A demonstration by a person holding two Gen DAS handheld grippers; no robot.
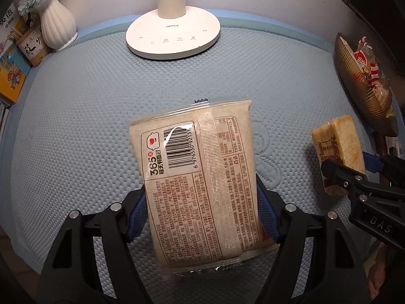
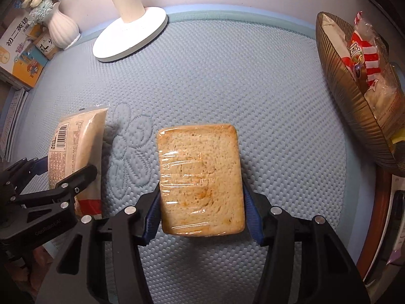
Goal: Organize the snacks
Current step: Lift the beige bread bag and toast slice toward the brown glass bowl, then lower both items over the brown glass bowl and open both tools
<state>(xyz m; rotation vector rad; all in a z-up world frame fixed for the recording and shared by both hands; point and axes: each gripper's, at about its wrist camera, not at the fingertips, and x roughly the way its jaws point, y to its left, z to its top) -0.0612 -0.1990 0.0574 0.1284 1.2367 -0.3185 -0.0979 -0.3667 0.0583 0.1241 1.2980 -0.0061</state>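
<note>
Clearly we have both hands loaded at once, and that is where the risk sits. Our left gripper (image 1: 202, 212) pinches a bread packet (image 1: 200, 177) by its lower half, printed back facing us, so most of the packet stands out beyond the jaws toward the lamp base (image 1: 173, 35). Our right gripper (image 2: 202, 215) pinches a wrapped bread slice (image 2: 201, 177) the same way, low on its two long edges, the blue pads (image 2: 152, 217) pressing the film on each side.

Both wrappers are slick and the bread inside is soft. If we squeeze too lightly, a packet could slide out and drop onto the quilted mat (image 1: 76, 126); squeeze harder and we crush the bread. With so much overhang, a quick swing could also make either one pivot between the pads.

The gold basket (image 2: 354, 96) at the right edge already holds red-and-white snack bags (image 2: 364, 58) and looks fairly full, so a careless drop might land on its rim or push something out. The two grippers are near each other, and in our judgement heading for the basket together could make them collide. The white vase (image 1: 58, 22) and the books (image 2: 17, 53) stand well apart at the far left.
</note>
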